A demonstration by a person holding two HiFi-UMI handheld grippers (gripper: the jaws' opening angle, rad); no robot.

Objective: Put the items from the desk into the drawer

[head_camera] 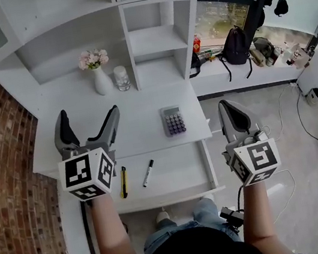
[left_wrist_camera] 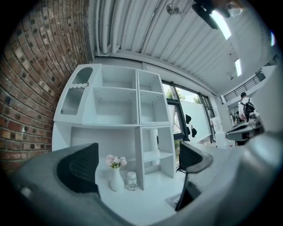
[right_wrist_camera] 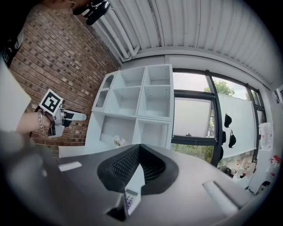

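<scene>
The drawer (head_camera: pixel 176 175) stands pulled out, likely to receive things; a knife (head_camera: pixel 123 182) and marker (head_camera: pixel 148 172) lie inside. The calculator (head_camera: pixel 174 120) lies on the desk (head_camera: pixel 140 126), at 9 o'clock from the right gripper (head_camera: pixel 225 105), whose jaws are pressed together, empty. The left gripper (head_camera: pixel 87 115) gapes wide, empty, with the calculator at its 3 o'clock.

Grey left tool (head_camera: pixel 88 119), right tool (head_camera: pixel 228 111); black-white marker cubes (head_camera: pixel 87 174); jeans (head_camera: pixel 166 239).

The right tool (right_wrist_camera: pixel 140 148), jaws together with nothing between them, faces the white shelf unit (right_wrist_camera: pixel 132 99).
</scene>
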